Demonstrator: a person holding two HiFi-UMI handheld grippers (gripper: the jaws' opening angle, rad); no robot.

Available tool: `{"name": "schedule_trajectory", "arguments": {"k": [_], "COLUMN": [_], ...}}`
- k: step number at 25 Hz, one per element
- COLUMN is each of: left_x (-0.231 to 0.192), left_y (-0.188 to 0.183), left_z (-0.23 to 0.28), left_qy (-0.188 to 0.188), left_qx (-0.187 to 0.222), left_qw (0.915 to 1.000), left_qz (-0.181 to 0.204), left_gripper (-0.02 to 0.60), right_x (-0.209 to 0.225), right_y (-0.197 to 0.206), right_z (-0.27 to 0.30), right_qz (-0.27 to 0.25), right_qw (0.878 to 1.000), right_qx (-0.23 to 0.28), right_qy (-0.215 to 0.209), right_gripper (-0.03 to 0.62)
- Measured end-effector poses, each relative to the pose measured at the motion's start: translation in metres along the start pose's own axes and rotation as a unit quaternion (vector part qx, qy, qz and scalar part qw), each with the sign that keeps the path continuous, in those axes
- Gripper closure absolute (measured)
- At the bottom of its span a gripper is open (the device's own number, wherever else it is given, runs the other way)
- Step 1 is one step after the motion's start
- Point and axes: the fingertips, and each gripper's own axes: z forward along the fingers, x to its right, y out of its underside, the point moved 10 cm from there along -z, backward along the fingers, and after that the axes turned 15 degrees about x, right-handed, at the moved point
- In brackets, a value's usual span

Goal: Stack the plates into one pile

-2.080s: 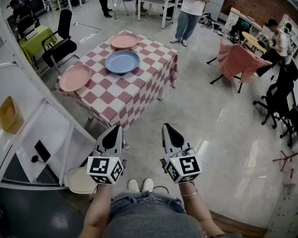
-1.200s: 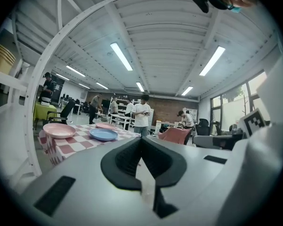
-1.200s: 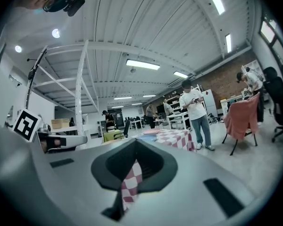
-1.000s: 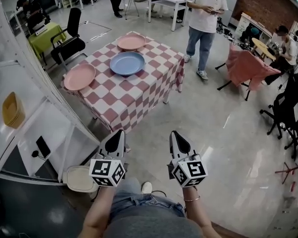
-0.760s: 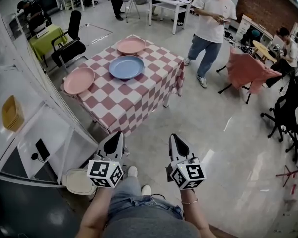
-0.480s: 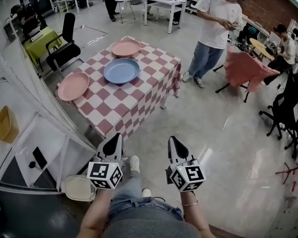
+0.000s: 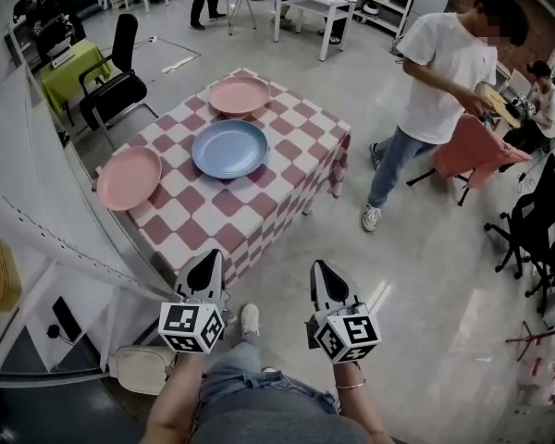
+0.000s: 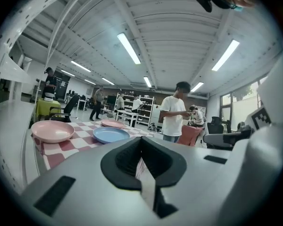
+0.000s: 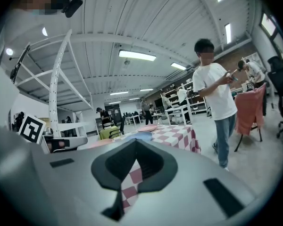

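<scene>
Three plates lie apart on a table with a red and white checked cloth [image 7: 250,206]: a blue plate [image 7: 229,149] in the middle, one pink plate [image 7: 129,178] at the left edge, another pink plate [image 7: 240,94] at the far end. The left gripper view shows the near pink plate [image 8: 53,130], the blue plate [image 8: 111,134] and the far pink plate [image 8: 112,123]. My left gripper [image 7: 204,271] and right gripper [image 7: 325,277] are both shut and empty, held side by side short of the table's near corner. In the right gripper view the plates are small, with the blue plate [image 9: 138,136] just visible.
A person in a white shirt [image 7: 444,72] stands right of the table. A black chair [image 7: 113,86] and a green table [image 7: 67,72] are at the far left. White frame bars [image 7: 65,220] run along the left. A pink-draped chair [image 7: 476,146] stands at the right.
I have walked closer to the table, which now looms larger and nearer both grippers. The person in the white shirt has come nearer on the right. Both grippers stay shut.
</scene>
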Motion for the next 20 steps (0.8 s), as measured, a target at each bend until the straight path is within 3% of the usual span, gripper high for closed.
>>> {"name": "schedule_trajectory", "arguments": {"k": [7, 20], "left_x": [-0.050, -0.110], "left_y": [-0.002, 0.008], "left_z": [0.067, 0.159], "left_qy": [-0.018, -0.014], "left_qx": [-0.009, -0.019], "left_qw": [0.9998, 0.9993], "left_qz": [-0.007, -0.029], "left_gripper": [0.566, 0.566], "right_x": [0.013, 0.033], "right_y": [0.000, 0.005], "right_z": [0.087, 0.199], "right_qz": [-0.002, -0.010], "right_qw": [1.000, 1.000], "right_qx": [-0.020, -0.026], "right_qy": [-0.009, -0.008], "right_gripper": [0.585, 0.585]}}
